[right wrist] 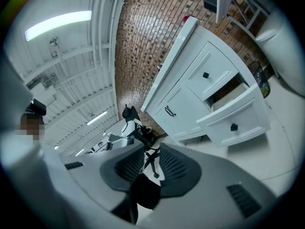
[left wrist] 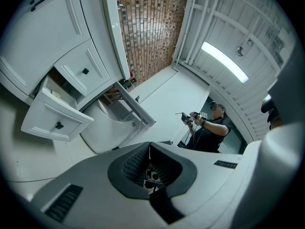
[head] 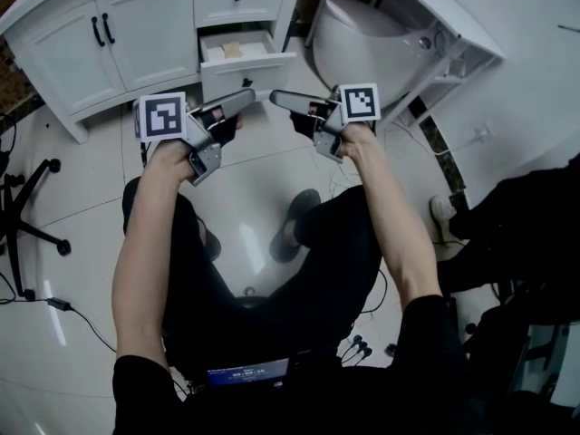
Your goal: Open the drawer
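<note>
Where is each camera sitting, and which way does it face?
Head view: on the person's head, facing steeply down; shows both forearms, legs, left gripper, right gripper, and the open drawer.
Left gripper view: rides that gripper, looks past its shut jaws across the room, drawer at left.
Right gripper view: likewise, past its jaws at the cabinet.
All three share the open drawer.
</note>
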`<state>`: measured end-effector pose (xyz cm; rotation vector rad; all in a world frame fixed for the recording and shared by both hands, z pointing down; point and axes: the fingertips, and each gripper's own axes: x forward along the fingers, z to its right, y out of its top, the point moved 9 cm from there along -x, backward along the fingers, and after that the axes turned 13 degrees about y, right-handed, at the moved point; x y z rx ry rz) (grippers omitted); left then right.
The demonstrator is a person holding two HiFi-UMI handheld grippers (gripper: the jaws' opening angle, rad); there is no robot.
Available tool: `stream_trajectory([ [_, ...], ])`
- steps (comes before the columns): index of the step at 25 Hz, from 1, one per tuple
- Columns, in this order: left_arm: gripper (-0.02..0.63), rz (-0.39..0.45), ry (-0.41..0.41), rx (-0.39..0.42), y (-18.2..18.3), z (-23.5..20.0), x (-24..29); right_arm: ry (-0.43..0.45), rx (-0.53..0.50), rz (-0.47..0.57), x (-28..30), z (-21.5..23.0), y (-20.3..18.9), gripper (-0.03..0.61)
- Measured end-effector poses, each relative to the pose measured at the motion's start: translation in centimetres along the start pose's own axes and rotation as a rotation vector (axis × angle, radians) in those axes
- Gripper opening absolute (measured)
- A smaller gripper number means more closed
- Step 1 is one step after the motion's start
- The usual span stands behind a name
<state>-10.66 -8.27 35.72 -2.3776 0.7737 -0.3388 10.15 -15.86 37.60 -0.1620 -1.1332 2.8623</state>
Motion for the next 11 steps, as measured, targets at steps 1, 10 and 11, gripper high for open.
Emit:
stream_trajectory([
  [1, -0.009, 0.0, 0.002, 0.0, 0.0, -0.03, -0.01, 0.001, 0.001, -0.001, 0.0, 0.01, -0.03, 0.118],
  [10, -0.009, 0.0, 0.013, 0.003, 0.07, -0.11, -0.05, -0.003, 0.003, -0.006, 0.0, 0.1, -0.09, 0.118],
  [11, -0.009, -0.001, 0.011, -0.008, 0.04, -0.09, -0.04, -0.005, 0.001, -0.008, 0.01, 0.15, -0.07, 0.118],
])
